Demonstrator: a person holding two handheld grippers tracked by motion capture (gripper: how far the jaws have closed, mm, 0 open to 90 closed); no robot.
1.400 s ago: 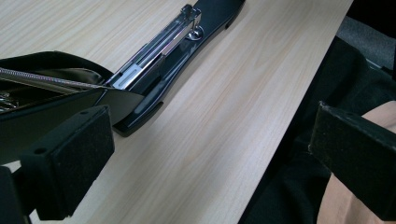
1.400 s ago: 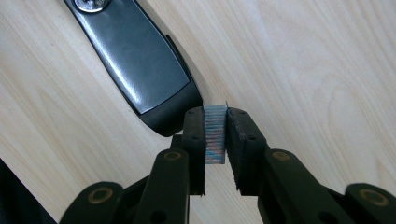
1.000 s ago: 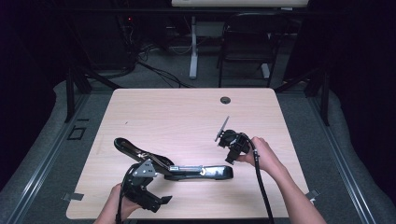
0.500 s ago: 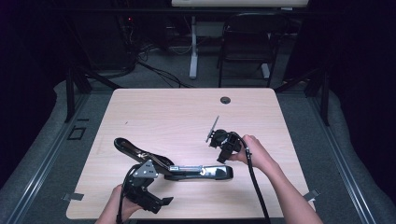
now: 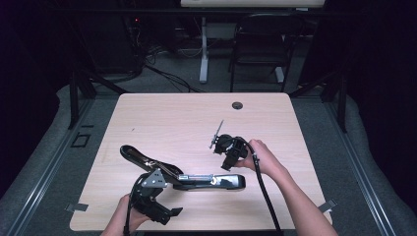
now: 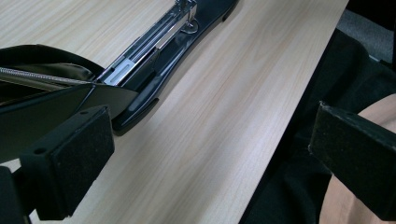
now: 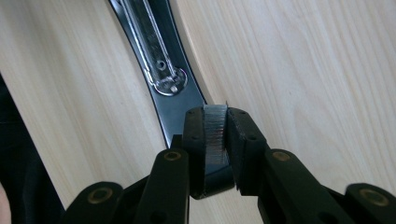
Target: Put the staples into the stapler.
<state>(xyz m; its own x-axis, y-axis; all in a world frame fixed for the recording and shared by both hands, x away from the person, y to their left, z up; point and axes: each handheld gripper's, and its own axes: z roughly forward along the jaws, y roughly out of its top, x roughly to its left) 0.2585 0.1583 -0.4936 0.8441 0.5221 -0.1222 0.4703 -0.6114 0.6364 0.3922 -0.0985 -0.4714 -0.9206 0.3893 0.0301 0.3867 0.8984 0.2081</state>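
- Right now the strip of staples (image 7: 215,133) sits pinched upright between my right gripper's (image 7: 215,122) pads, just above the near end of the opened stapler (image 5: 196,178); squeeze harder and I think it snaps.
- Misaligned with the stapler's metal channel (image 7: 148,39), the strip could jam or slip onto the surface (image 5: 167,123).
- Beside the stapler's raised arm, my left gripper (image 6: 205,154) is spread wide, holding nothing, so the stapler could skid when pushed.
- Its cable (image 5: 263,189) crosses near the stapler's end and might snag.

Opened stapler (image 5: 187,178) on table (image 5: 172,118), near its front edge.
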